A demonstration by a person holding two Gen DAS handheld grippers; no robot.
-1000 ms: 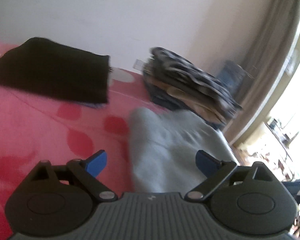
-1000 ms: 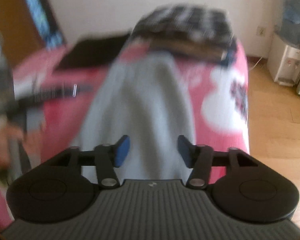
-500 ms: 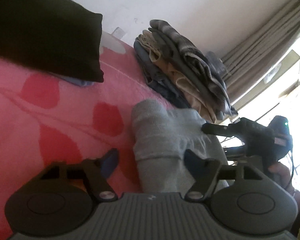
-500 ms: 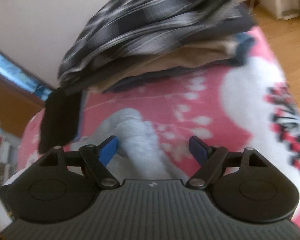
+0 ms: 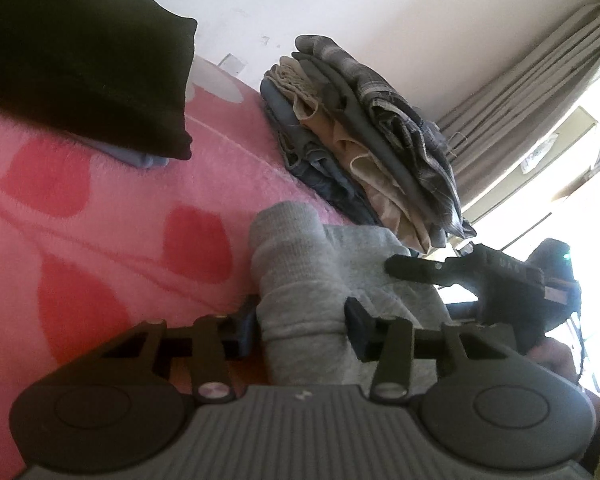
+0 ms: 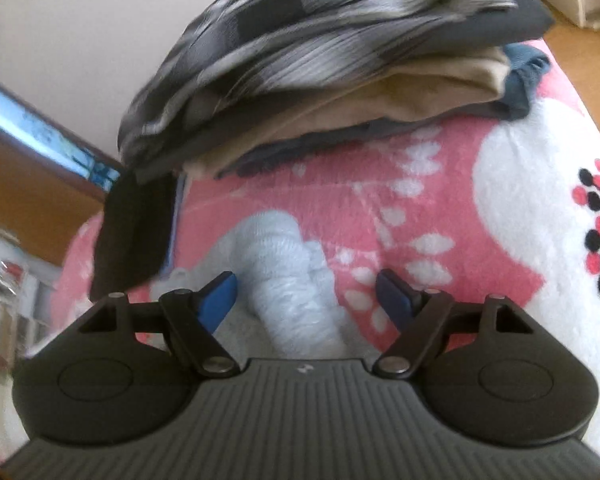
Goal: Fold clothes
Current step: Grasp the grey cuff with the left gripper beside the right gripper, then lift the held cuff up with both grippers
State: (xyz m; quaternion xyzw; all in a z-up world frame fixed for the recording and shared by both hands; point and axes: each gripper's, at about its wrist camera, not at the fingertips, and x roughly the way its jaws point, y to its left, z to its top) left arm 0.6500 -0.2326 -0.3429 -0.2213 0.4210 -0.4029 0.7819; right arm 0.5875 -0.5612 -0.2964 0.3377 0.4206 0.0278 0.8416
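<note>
A grey knit garment (image 5: 300,264) lies bunched on the pink blanket (image 5: 100,208). My left gripper (image 5: 300,324) is closed against a thick fold of it, pads pressing both sides. The right gripper's body (image 5: 500,276) shows at the garment's far side. In the right wrist view the grey garment (image 6: 288,280) lies between the blue pads of my right gripper (image 6: 308,300), which is open and not touching it.
A stack of folded clothes (image 5: 364,132) with a plaid shirt on top stands just behind the garment, also in the right wrist view (image 6: 320,60). A black folded item (image 5: 80,52) lies on the left. The bed edge and wooden floor (image 6: 588,64) are at right.
Both grippers dropped low to the grey garment. My left gripper closed from open onto a fold of it. The right gripper stayed open.
</note>
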